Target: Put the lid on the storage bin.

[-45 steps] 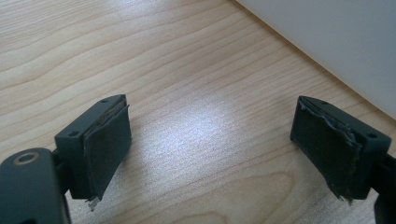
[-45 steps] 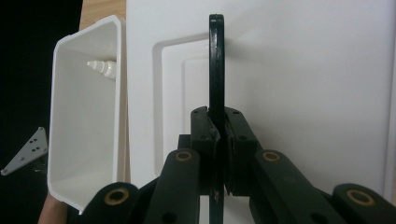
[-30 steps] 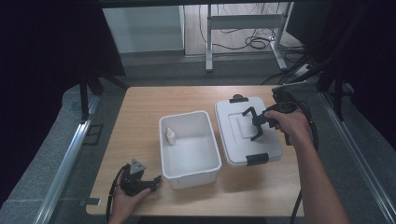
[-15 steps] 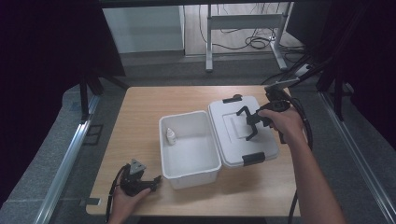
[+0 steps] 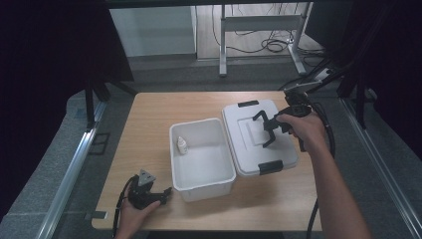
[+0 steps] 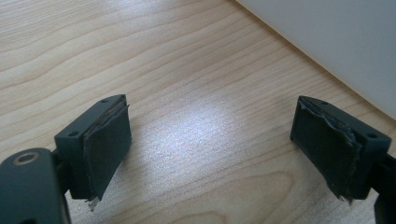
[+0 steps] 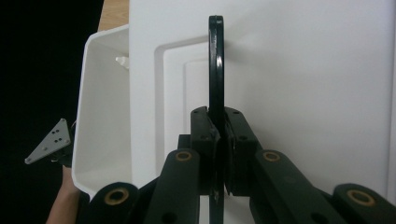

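Observation:
A white lid (image 5: pixel 251 149) with black latches hangs tilted beside the open white box (image 5: pixel 199 172), its left edge at the box's right rim. My right gripper (image 5: pixel 267 131) is shut on the lid's black handle (image 5: pixel 259 117). In the right gripper view the jaws (image 7: pixel 215 135) pinch the thin handle (image 7: pixel 215 60) against the lid (image 7: pixel 303 93). A small white bottle (image 5: pixel 182 145) stands inside the box at its far left. My left gripper (image 5: pixel 166 191) rests on the table at the near left, open, with bare wood between its pads (image 6: pixel 109 144).
The wooden table (image 5: pixel 149 114) has free room to the left of and behind the box. The box's white wall (image 6: pixel 336 42) stands close to the left gripper. Beyond the far edge are a floor, metal desk legs (image 5: pixel 224 45) and cables.
My right gripper has carried the lid leftward by its handle, from apart on the right to touching the box's right rim. The left gripper has stayed put.

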